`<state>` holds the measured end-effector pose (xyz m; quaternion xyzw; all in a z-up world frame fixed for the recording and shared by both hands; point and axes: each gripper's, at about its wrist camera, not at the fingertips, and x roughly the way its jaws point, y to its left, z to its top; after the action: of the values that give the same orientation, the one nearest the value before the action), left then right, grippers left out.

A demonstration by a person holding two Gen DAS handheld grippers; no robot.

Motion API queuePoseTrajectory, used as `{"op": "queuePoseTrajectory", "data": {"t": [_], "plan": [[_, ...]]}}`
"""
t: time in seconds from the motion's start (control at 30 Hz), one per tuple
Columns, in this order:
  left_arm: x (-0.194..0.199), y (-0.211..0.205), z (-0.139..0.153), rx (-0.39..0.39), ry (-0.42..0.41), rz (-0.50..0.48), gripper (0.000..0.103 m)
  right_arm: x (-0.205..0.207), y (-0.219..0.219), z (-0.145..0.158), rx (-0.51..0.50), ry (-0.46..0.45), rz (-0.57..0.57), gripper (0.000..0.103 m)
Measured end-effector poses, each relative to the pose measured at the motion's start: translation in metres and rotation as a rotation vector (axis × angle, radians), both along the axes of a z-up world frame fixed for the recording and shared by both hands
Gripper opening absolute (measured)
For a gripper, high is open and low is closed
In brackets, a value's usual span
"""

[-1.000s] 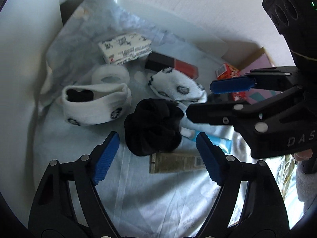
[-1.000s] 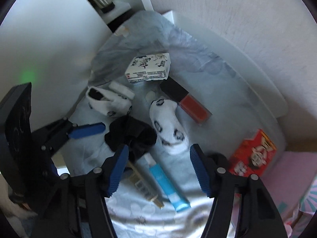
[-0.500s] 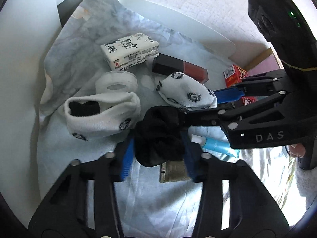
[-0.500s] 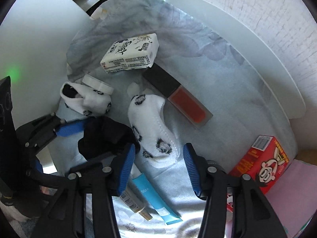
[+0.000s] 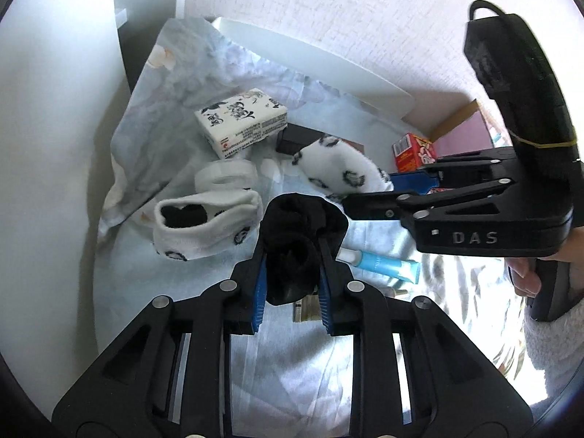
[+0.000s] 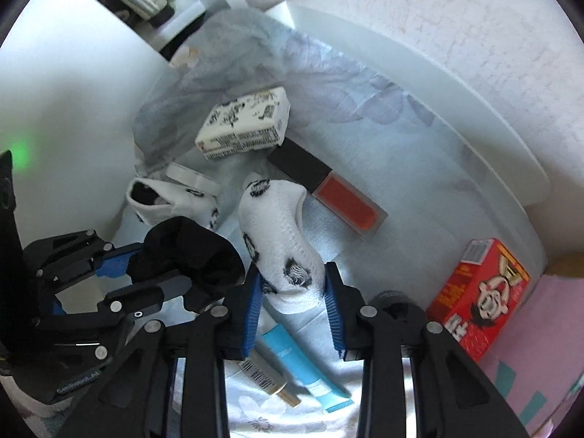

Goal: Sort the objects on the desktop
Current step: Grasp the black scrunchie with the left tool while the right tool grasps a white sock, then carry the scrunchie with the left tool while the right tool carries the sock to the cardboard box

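Note:
My left gripper (image 5: 290, 273) is shut on a black sock (image 5: 297, 233) and holds it bunched between the blue pads; the sock also shows in the right wrist view (image 6: 189, 252). My right gripper (image 6: 292, 292) is shut on the heel end of a white patterned sock (image 6: 277, 233), whose toe lies on the cloth; it shows in the left wrist view too (image 5: 339, 171). A second white sock (image 5: 204, 226) with a black one inside lies to the left.
On the pale blue cloth (image 6: 383, 138) lie a white printed box (image 6: 244, 124), a red-and-black lip gloss (image 6: 328, 189), a blue tube (image 6: 303, 368), a gold tube (image 6: 266, 379), a tape roll (image 5: 226, 175) and a red carton (image 6: 478, 292). A white tray rim (image 6: 438, 84) runs behind.
Both grippers have closed: the left on the black sock, the right on the white patterned sock. The black sock has been lifted off the cloth.

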<state>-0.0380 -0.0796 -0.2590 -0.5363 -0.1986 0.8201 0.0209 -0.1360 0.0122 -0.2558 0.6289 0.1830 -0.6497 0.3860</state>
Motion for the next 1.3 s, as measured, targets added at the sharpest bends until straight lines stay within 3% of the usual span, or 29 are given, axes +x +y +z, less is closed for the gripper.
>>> {"op": "queuePoseTrajectory", "data": {"t": [0.2, 0.47, 0.53, 0.73, 1.0, 1.3], "plan": [[0.002, 0.007, 0.021, 0.005, 0.017, -0.014, 0.021, 0.01, 0.016, 0.038, -0.038, 0.057, -0.06, 0.03], [-0.01, 0.012, 0.066, -0.002, 0.106, -0.026, 0.021, 0.029, 0.053, 0.096, -0.083, 0.149, -0.142, 0.03], [-0.01, 0.014, 0.079, 0.004, 0.125, -0.024, 0.021, 0.019, 0.044, 0.106, -0.091, 0.167, -0.166, 0.03], [-0.022, 0.028, 0.109, 0.005, 0.166, -0.058, 0.021, 0.019, 0.091, 0.135, -0.182, 0.198, -0.317, 0.03], [-0.05, 0.104, 0.146, -0.028, 0.249, -0.253, 0.021, 0.026, 0.171, 0.155, -0.21, 0.256, -0.479, 0.03], [-0.096, 0.215, 0.163, -0.068, 0.276, -0.476, 0.021, 0.02, 0.265, 0.169, -0.216, 0.315, -0.699, 0.03]]}}
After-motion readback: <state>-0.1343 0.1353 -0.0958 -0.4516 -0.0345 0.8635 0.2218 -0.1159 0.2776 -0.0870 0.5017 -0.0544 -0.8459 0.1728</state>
